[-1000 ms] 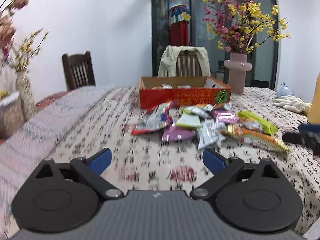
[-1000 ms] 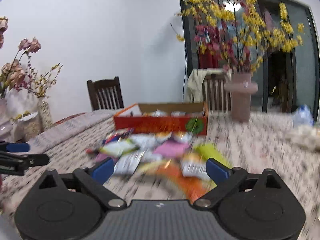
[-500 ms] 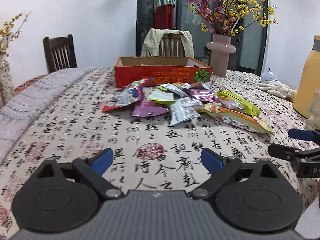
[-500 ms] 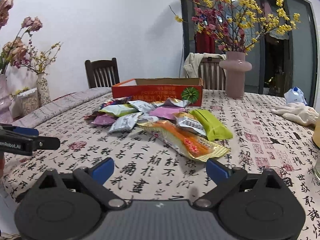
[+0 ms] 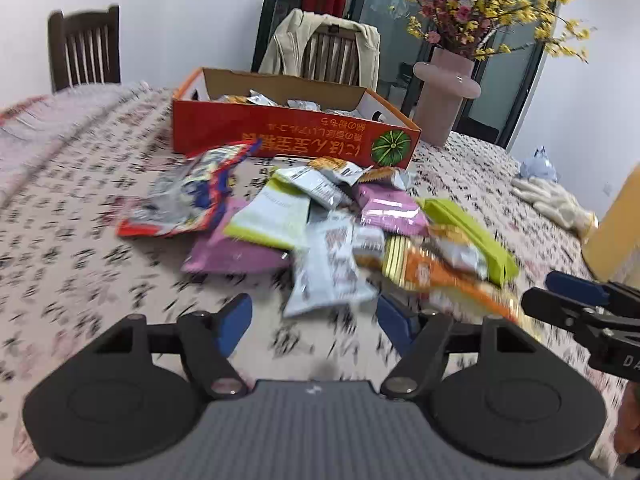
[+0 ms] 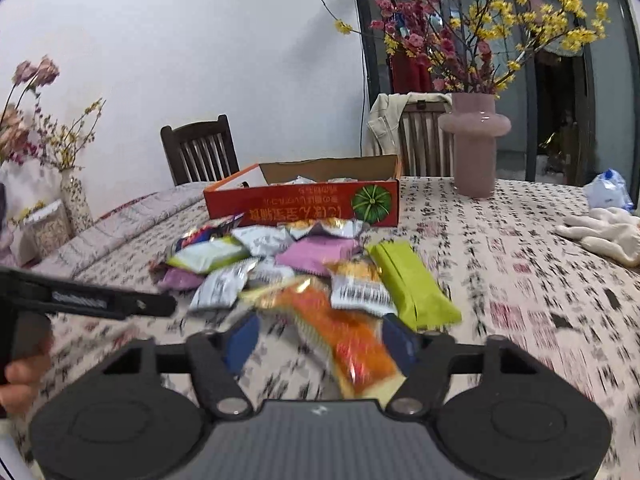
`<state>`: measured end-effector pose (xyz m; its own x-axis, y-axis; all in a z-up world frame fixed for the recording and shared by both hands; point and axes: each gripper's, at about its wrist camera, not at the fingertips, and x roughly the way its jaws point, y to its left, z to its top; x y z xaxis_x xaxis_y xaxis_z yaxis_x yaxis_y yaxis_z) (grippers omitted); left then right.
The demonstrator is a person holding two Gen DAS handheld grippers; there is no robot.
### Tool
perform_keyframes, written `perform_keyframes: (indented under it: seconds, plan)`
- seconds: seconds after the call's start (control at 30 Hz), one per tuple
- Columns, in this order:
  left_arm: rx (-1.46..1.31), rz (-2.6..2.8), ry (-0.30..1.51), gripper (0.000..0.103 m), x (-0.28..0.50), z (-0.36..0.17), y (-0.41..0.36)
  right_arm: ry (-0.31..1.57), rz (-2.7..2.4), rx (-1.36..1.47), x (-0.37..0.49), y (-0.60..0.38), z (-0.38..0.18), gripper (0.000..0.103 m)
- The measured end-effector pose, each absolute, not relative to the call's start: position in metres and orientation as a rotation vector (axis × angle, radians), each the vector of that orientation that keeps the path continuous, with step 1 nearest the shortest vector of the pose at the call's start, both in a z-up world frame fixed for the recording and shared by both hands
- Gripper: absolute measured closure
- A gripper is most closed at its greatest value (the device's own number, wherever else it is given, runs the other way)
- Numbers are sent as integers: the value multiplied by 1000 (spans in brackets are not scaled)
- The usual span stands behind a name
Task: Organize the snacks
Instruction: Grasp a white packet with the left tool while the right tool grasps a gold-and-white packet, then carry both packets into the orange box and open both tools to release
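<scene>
A: What does the left camera see?

B: A pile of snacks [image 5: 320, 232] on the table [image 5: 80, 208]. Behind the pile sits a red box [image 5: 288, 140] with a few packets inside. A pink vase [image 5: 444, 96] stands to the right of the box, and a chair [image 5: 86, 48] is far back.

A: And the left gripper [image 5: 314, 318]?

B: Its jaws have just been closing, but they are part open. A grey packet [image 5: 328, 276] lies just ahead of the gap. The pads do not press on it. The right gripper [image 5: 576, 300] pokes in from the right edge.

A: Now the right camera?

B: Same pile, with the box behind it. An orange packet [image 6: 344, 340] lies between the blue pads. A green packet [image 6: 408, 284] is next to it on the right.

A: Is the right one squeezing it?

B: Its jaws have just been closing too. The picture is blurry, but the pads sit at the packet's sides, and I see no squeeze. White gloves [image 6: 604, 236] lie far right.
</scene>
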<state>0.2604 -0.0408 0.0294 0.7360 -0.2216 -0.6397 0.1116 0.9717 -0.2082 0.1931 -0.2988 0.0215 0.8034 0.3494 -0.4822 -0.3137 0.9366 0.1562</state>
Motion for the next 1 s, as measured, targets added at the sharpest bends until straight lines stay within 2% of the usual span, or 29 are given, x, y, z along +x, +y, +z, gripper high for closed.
perform_keyframes:
  seconds: [0.33,0.43,0.47,0.6,0.8,1.0]
  plan:
    - [-188,-228,805,39,318,13,-47,633,376,84,290,-299,11,49]
    - [-186,-237,809,48,323,10,-51,664,375,90,309,-295,1,52]
    - [-182,-243,811,57,325,10,-52,669,374,92,313,-294,-2,53]
    - [-176,-253,807,62,326,10,-54,694,372,100,322,-294,-10,54]
    - [-172,-272,785,62,306,20,-52,692,365,115,316,-298,-11,66]
    - [-156,-254,712,62,266,44,-46,631,367,113,287,-299,4,66]
